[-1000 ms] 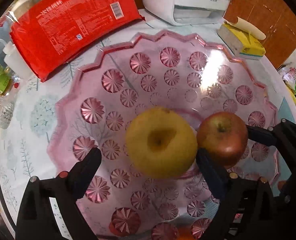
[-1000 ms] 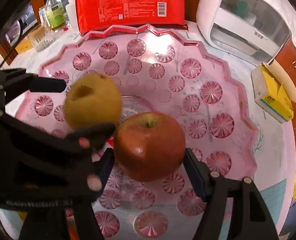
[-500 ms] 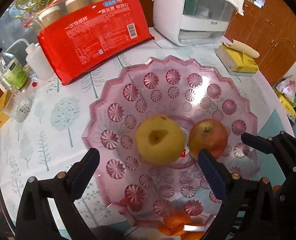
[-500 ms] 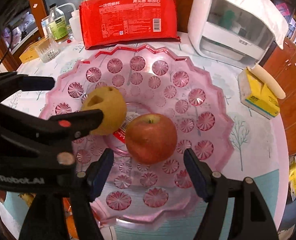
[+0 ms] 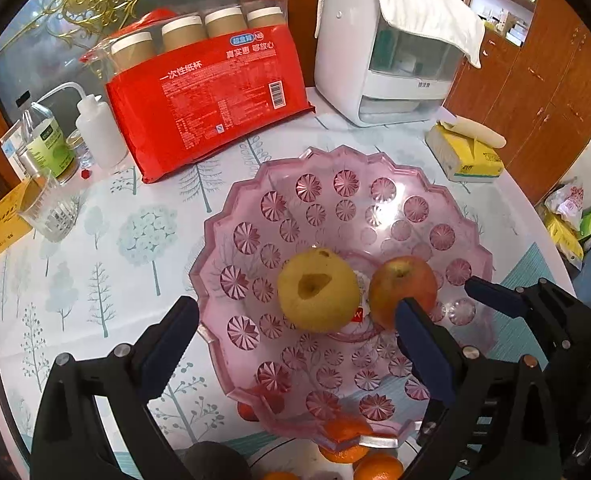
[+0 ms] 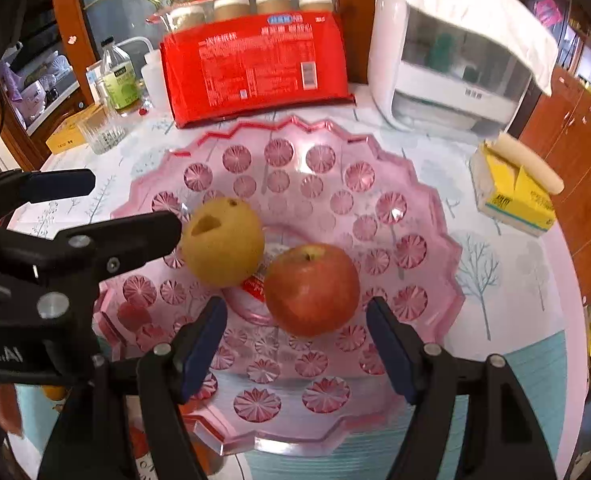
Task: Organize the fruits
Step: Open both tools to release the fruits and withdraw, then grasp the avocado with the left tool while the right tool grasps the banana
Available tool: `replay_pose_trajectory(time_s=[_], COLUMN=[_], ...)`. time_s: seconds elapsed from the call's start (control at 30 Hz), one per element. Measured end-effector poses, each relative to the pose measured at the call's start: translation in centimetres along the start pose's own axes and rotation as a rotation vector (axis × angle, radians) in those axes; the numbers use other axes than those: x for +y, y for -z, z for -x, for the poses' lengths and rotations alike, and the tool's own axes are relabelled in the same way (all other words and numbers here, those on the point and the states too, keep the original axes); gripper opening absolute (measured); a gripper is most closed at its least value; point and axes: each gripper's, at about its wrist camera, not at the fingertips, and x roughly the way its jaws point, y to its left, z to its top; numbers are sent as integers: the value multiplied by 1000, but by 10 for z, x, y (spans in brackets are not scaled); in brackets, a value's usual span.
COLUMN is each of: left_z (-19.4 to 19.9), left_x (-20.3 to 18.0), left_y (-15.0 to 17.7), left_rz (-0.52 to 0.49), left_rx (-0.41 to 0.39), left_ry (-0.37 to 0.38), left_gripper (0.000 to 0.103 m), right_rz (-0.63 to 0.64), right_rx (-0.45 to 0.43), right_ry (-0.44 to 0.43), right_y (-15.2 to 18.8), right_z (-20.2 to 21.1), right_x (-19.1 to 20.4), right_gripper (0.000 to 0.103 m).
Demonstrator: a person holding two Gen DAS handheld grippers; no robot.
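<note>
Fruits sit together in the middle of a scalloped pink glass bowl (image 5: 435,200) (image 6: 415,208) on the worktop (image 5: 95,260) with its tree-print cloth: a round yellow pear (image 5: 317,290) (image 6: 223,242) on the left and a red apple (image 5: 403,290) (image 6: 311,290) touching or just beside it on the right. The left tool (image 5: 295,340) hangs near the bowl's near rim with its jaws spread wide and nothing between them; its fingers (image 6: 135,236) show at the left of the right wrist view. The right tool (image 6: 295,340) is likewise wide open and empty, its blue-padded fingers on either side of the apple's near edge but apart from it. Small oranges (image 5: 375,468) lie at the near edge, partly under the bowl. Far behind the bowl lean a red pack of paper cups (image 5: 211,96) (image 6: 255,68) and a white appliance (image 5: 391,52) (image 6: 447,64); a yellow tissue box (image 5: 463,152) (image 6: 515,196) lies to the right.
</note>
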Motion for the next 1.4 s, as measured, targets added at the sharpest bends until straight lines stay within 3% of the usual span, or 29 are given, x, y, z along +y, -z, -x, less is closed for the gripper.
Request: replay_pose_trajectory(time_s=[0.23, 0.43, 0.7, 0.9, 1.1, 1.4], left_z=[22, 62, 133, 176, 201, 211], left_x=[5, 10, 11, 13, 18, 35], left_y=[5, 10, 29, 60, 103, 169], left_rz=[19, 44, 86, 120, 145, 190], left_rx=[-19, -93, -201, -237, -243, -208], left_ry=[-36, -94, -132, -133, -158, -184], left_gripper=[98, 98, 98, 98, 98, 98], right_rz=[-26, -26, -6, 24, 47, 136], right_rx=[-17, -79, -169, -218, -214, -165], right_ry=[-17, 30, 19, -24, -64, -99], right_y=[2, 3, 12, 28, 49, 94], right_z=[18, 51, 113, 153, 176, 173], right_x=[1, 1, 8, 21, 37, 74], right_gripper=[74, 75, 75, 75, 75, 75])
